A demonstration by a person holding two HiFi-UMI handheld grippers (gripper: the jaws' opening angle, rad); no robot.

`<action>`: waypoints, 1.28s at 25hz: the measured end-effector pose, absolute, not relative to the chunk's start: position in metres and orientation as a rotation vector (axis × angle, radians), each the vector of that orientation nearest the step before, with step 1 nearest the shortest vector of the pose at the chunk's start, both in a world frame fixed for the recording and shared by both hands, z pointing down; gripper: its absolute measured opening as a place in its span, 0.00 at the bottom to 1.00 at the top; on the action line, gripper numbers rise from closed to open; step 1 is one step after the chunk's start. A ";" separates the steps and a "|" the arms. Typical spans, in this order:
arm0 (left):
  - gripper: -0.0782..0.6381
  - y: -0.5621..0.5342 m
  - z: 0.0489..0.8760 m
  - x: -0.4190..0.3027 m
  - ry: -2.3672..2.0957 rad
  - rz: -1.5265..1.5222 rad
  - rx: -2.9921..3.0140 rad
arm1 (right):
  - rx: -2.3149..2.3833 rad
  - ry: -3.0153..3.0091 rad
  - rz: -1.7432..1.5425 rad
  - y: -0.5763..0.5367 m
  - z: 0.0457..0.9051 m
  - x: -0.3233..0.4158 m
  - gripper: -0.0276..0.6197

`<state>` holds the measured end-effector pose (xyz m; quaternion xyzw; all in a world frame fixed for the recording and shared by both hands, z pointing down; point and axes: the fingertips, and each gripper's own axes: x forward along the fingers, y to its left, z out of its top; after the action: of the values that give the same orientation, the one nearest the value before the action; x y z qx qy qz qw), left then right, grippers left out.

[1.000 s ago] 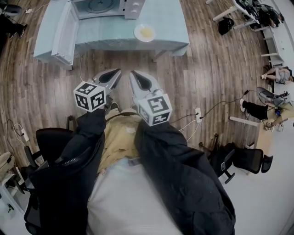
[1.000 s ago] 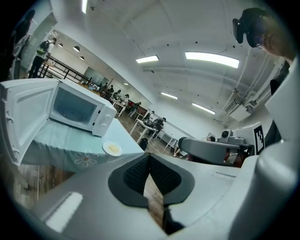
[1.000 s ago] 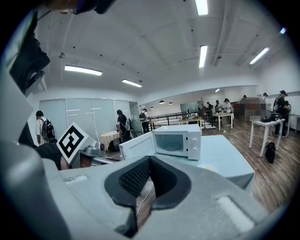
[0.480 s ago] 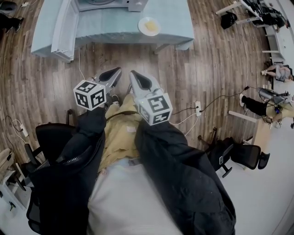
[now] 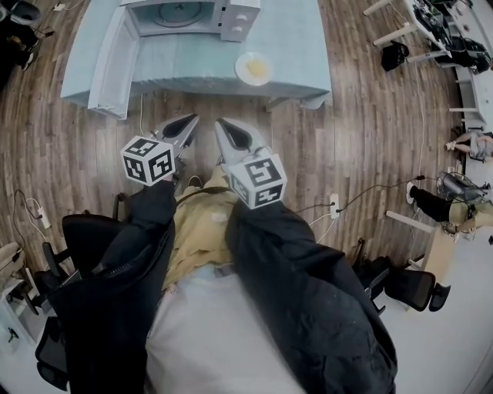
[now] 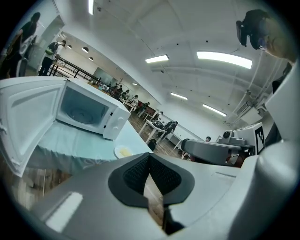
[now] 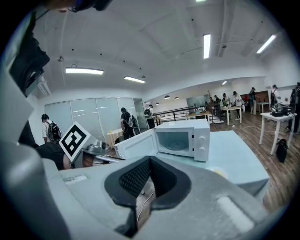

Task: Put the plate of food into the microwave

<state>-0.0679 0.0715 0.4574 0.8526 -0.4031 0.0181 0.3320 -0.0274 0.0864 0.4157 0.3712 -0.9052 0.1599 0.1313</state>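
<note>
A white microwave stands on the pale blue table with its door swung open to the left. Right of it on the table lies the white plate of yellow food. Both grippers hang over the wooden floor, short of the table's front edge and pointing at it. My left gripper is shut and empty, and so is my right gripper. The left gripper view shows the microwave and the plate beyond the shut jaws. In the right gripper view the microwave stands ahead.
Black office chairs stand behind me on both sides. Cables and a power strip lie on the floor to the right. More tables and several people are further off in the room.
The table, microwave and plate have shifted lower in the head view, with more of the microwave showing. Both grippers stay shut and side by side.
</note>
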 end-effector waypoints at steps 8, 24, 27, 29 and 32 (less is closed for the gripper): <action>0.11 0.037 0.471 -0.008 -0.969 0.093 2.225 | 1.148 -2.587 0.546 0.044 0.429 0.032 0.04; 0.11 -0.006 0.495 0.020 -1.031 0.163 2.144 | 1.150 -2.567 0.661 -0.011 0.455 0.085 0.04; 0.11 -0.017 0.500 0.013 -1.019 0.169 2.139 | 1.154 -2.552 0.665 -0.023 0.459 0.079 0.04; 0.11 -0.029 0.506 0.008 -0.991 0.169 2.141 | 1.167 -2.532 0.663 -0.034 0.463 0.072 0.04; 0.11 -0.057 0.512 -0.001 -0.947 0.169 2.155 | 1.209 -2.497 0.658 -0.055 0.468 0.060 0.04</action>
<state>-0.0005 -0.0566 0.5116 0.8442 -0.3711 0.0660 0.3811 0.0603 -0.0548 0.4676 0.4196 -0.8665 0.2285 0.1447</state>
